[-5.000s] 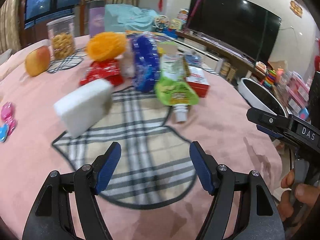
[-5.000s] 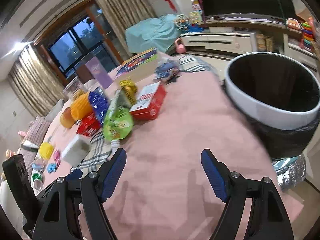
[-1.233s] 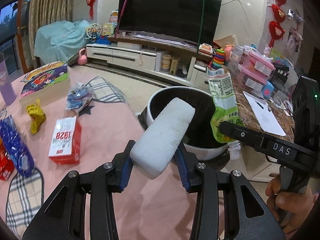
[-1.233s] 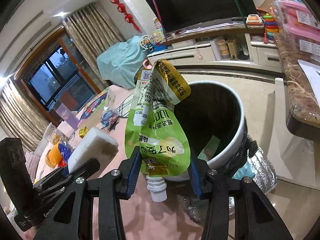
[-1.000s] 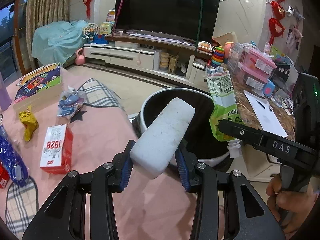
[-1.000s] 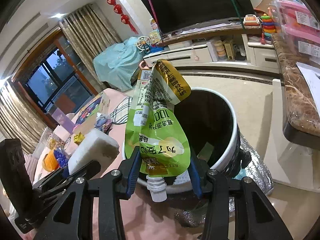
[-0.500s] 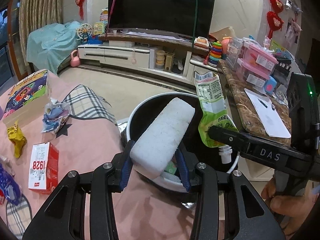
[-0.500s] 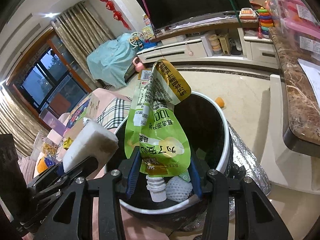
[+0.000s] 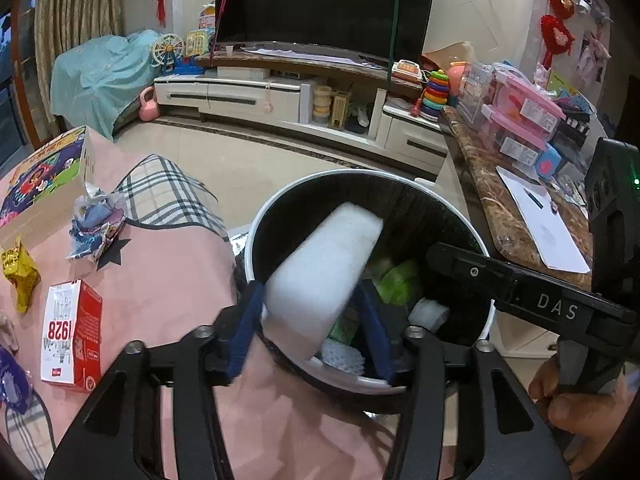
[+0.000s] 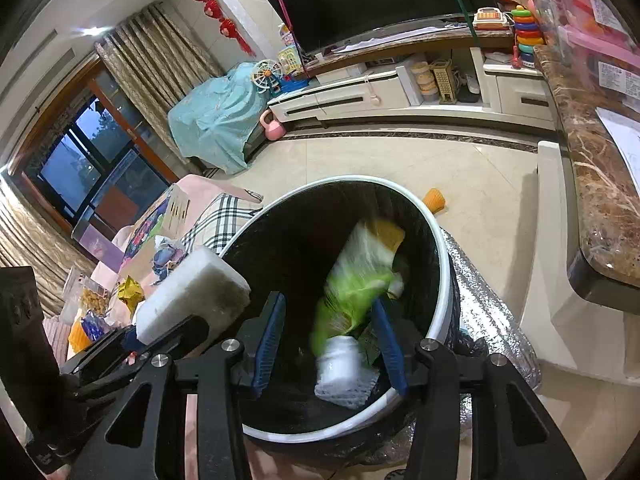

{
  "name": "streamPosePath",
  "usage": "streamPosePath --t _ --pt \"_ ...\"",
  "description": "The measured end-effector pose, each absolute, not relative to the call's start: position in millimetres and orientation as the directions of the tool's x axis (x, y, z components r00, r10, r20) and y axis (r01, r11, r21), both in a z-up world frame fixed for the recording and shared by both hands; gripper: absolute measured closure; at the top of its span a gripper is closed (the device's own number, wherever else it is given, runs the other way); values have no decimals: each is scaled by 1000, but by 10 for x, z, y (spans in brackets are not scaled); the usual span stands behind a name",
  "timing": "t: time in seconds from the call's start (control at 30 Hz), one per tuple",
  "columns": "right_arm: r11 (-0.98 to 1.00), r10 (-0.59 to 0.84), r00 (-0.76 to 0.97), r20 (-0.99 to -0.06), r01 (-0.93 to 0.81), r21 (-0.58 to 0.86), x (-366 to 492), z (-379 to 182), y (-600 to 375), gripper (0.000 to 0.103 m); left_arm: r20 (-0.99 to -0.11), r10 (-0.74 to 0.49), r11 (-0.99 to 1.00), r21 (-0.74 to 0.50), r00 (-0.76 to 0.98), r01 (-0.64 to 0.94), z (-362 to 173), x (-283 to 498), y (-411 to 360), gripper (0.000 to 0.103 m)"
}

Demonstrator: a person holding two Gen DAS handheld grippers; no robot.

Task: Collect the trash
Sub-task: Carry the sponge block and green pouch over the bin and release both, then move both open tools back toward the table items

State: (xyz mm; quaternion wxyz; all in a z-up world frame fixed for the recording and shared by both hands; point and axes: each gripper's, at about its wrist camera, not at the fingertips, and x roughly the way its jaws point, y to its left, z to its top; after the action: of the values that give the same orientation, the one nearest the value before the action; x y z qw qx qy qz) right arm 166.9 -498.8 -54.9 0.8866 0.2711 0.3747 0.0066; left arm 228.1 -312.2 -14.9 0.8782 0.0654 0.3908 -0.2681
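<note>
Two hand-held grippers let go of trash over a white-rimmed bin.

At left, the left gripper (image 9: 310,326) is opening its jaws; the white foam block (image 9: 324,276) sits tilted between them, resting against the left pad with a gap at the right one, above the bin (image 9: 256,236). At right, the right gripper (image 10: 330,338) is opening too, and the green pouch (image 10: 352,280), blurred, lies loose between its spread jaws, inside the bin's mouth, spout downward.

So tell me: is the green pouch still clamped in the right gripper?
No, the green pouch is blurred, dropping into the bin, clear of the right gripper's opening pads.
</note>
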Motion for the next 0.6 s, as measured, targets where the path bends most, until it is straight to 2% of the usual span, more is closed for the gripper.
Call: streamPosePath --t 0.03,0.4,0.47,0.6 --pt "852 214 721 -659 192 487 1664 -543 -4991 55 -718 -417 852 -95 557 515 -140 2279 -3110 38" --pt "850 222 736 -639 175 497 1607 -462 -4888 54 -703 -408 875 -117 583 471 -120 2168 -2809 36" --pt "853 224 740 -634 165 495 1591 -428 -4823 49 -705 -399 884 -127 586 449 -149 2127 -2697 36" --pt "859 227 753 -618 143 491 1531 -371 -4676 32 -710 -378 902 -140 594 408 -201 2044 -2485 36"
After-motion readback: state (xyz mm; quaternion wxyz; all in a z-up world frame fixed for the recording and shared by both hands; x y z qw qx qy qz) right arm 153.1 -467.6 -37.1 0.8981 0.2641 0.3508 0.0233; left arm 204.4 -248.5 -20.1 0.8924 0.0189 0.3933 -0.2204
